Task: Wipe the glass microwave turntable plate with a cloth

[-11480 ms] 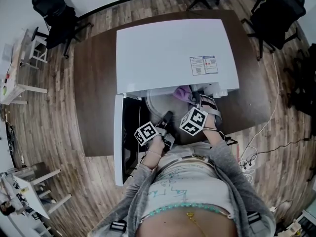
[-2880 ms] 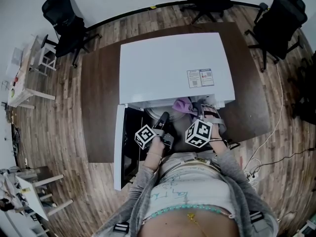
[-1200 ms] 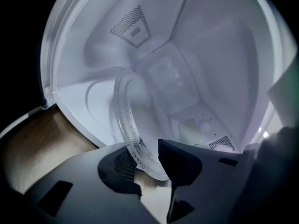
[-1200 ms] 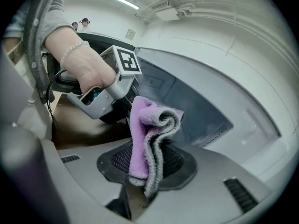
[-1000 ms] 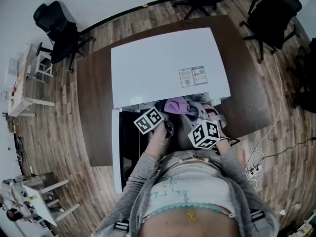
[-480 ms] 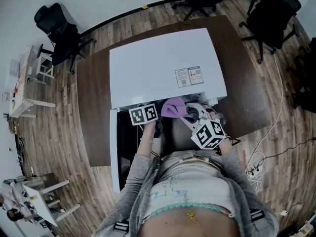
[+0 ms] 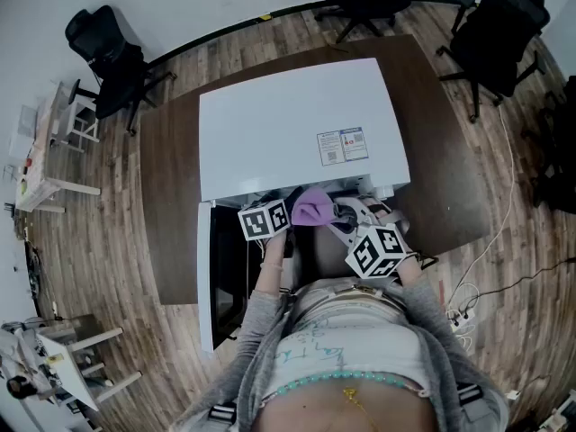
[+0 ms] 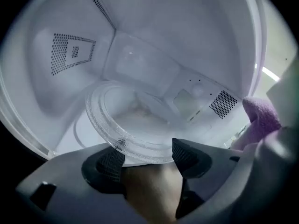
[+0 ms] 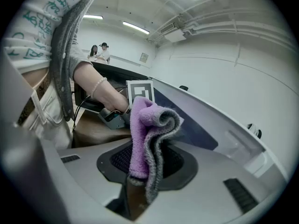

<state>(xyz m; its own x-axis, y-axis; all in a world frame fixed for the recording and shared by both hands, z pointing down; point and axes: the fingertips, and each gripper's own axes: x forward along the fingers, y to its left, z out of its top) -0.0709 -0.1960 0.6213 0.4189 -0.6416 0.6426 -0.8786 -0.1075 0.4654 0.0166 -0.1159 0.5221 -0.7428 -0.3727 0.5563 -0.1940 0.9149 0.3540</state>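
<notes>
Table (image 7: 171,196): dark wood, bearing your white microwave (image 7: 288,124), door open.
Left gripper (image 8: 147,155): your jaws have just been opening and stand wide, gripping nothing.
Turntable plate (image 8: 135,125): let go, near rim just ahead of the pads, inside the cavity.
Right gripper (image 9: 147,160): clenched on the purple cloth (image 9: 147,125), outside the cavity; wiping probably follows.

— What's worn?
— A grey cardigan (image 7: 441,331) over a white top (image 7: 324,349) with teal handwriting, plus a bead bracelet (image 9: 97,87).
— And the tools?
— The left hand-held gripper (image 8: 147,157) and right hand-held gripper (image 9: 149,158) have grey shells, black mesh pads (image 8: 111,164) and black-and-white marker cubes (image 7: 265,220).
</notes>
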